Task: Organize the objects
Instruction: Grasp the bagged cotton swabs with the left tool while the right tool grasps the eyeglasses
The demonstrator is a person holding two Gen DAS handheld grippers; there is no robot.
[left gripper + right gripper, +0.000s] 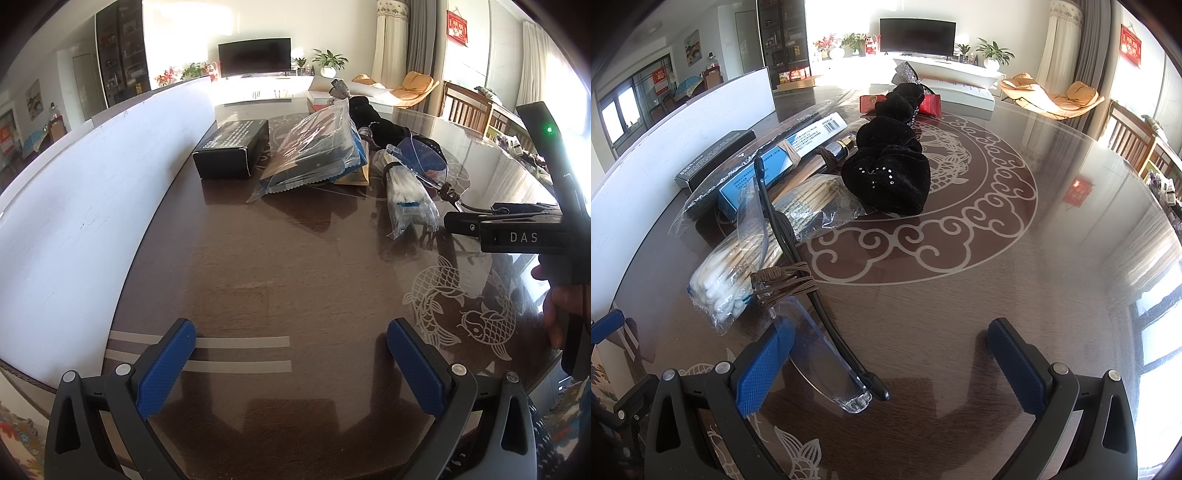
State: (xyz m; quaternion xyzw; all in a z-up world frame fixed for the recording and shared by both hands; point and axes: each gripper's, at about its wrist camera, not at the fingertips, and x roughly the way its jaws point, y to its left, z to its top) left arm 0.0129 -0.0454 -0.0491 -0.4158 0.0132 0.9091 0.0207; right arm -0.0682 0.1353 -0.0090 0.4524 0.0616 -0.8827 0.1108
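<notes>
A pile lies on the dark patterned table (258, 258): a black box (231, 147), a plastic-wrapped blue package (317, 155), a bag of cotton swabs (406, 195), clear safety glasses (827, 354) with black arms and a brown cord (783, 284), and a black velvet cloth (890, 166). My left gripper (291, 354) is open and empty above bare table. My right gripper (890, 354) is open, with the glasses' lens and arm lying between its fingers, nearer the left finger (764, 369). The right gripper's body (517, 229) shows at the right of the left wrist view.
A white board (92, 192) stands upright along the table's left side. Red packets (927, 103) lie behind the cloth. A wooden chair (1134, 140) stands at the table's right edge. A TV (918, 35) and sofa are far behind.
</notes>
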